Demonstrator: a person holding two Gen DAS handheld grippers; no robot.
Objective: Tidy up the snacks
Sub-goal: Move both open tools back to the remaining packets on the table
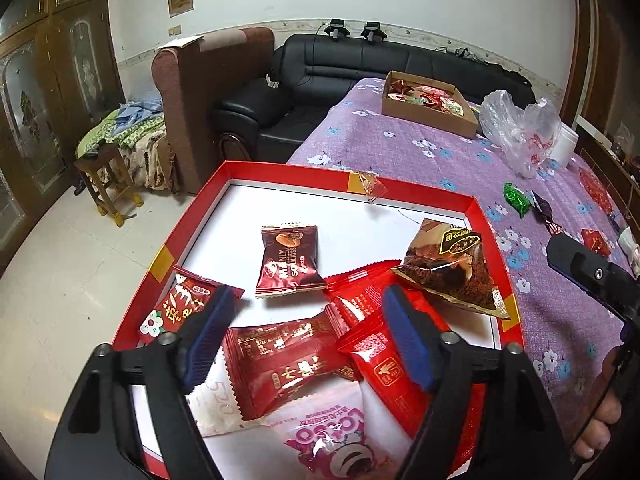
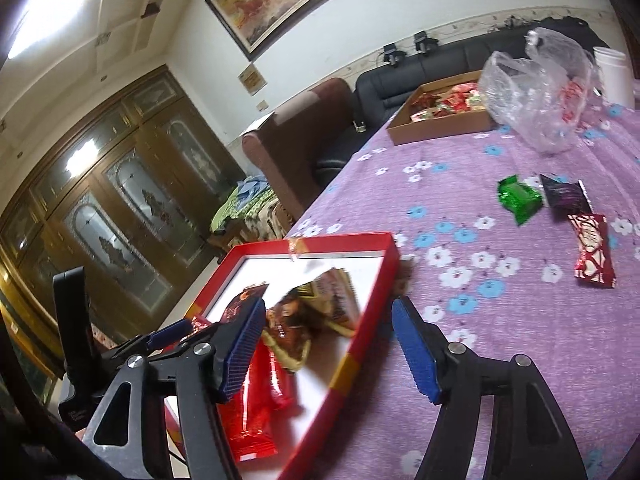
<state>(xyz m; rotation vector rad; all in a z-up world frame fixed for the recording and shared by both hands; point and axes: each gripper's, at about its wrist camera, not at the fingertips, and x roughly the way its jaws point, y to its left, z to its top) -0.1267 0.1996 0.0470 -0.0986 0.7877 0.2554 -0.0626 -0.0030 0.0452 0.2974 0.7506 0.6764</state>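
Note:
A shallow red box [image 1: 424, 190] with a white floor sits on the near corner of the purple flowered table. In it lie several snack packets: a dark red one [image 1: 289, 258], a brown triangular one [image 1: 452, 268], bright red ones [image 1: 384, 356] and a pink one [image 1: 332, 440]. My left gripper [image 1: 310, 300] hangs open just above them, holding nothing. My right gripper [image 2: 330, 306] is open too, straddling the box's right rim [image 2: 372, 308] with nothing between its pads. Loose on the cloth lie a green packet [image 2: 518, 198], a dark purple one [image 2: 564, 194] and a red-and-white one [image 2: 592, 248].
A cardboard box [image 2: 440, 126] of snacks stands at the table's far end, beside a crumpled clear plastic bag [image 2: 536, 100] and a white cup [image 2: 614, 76]. A black sofa [image 1: 360, 68] and a brown armchair [image 1: 200, 92] stand beyond the table.

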